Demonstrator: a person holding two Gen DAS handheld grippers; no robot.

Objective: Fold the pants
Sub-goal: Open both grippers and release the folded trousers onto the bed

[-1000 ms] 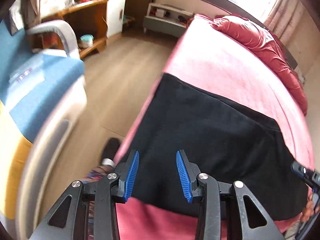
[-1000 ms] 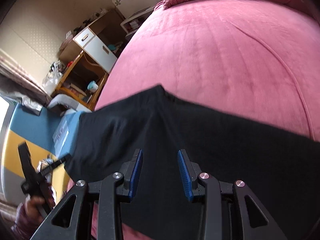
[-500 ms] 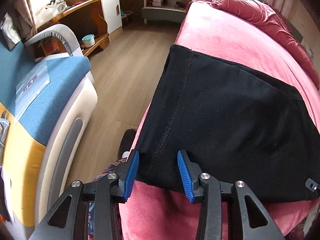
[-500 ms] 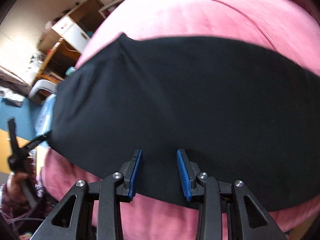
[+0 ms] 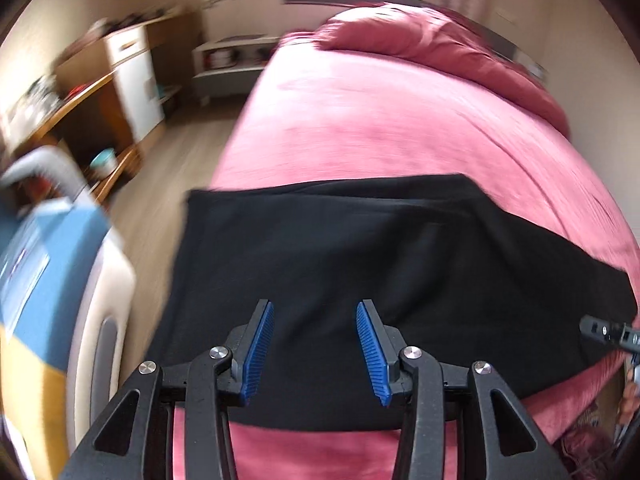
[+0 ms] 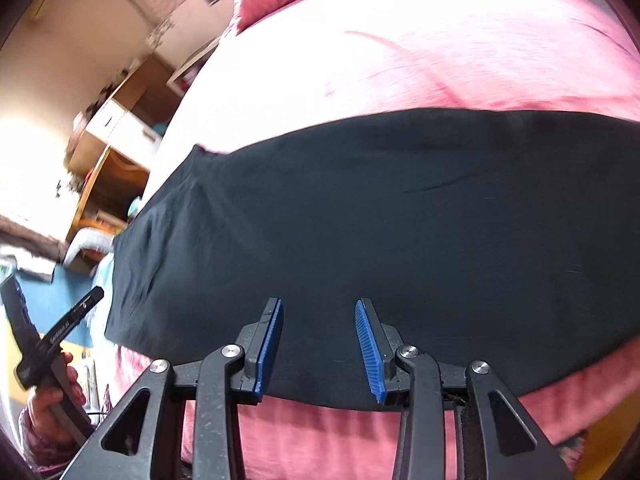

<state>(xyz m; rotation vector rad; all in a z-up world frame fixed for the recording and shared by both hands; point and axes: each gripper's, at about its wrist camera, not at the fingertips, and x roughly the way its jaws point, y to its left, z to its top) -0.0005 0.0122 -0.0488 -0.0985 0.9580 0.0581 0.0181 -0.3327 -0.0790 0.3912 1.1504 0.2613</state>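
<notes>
We have both sets of tongs hovering over the near edge of the pants (image 5: 400,260), which lie flat as a dark slab across the near end of the bed (image 5: 380,120), one end at the bed's floor-side edge. The left tongs (image 5: 316,344) stand apart with nothing between the pads. The right tongs (image 6: 319,346) are also apart and opening further at this moment, again with only cloth below them and nothing pinched.

The step in hand looks to us like setting up for the next fold. To do it well, we should bring each pair of tongs down on the near hem, well apart from one another, so the cloth lifts evenly. We should pinch all the layers at once, not just the top one, or the folded stack will slide open. We should then carry the edge over in one level sweep and lay it on the far edge so the sides line up. The views are blurred, so we cannot tell how many layers the pants already hold.

Counting what we see: one pair of pants, one bed, two sets of tongs. In the right view the person's hand (image 6: 52,404) grips the left tool at the lower left. One rumpled blanket (image 5: 440,52) lies at the bed's far end.
</notes>
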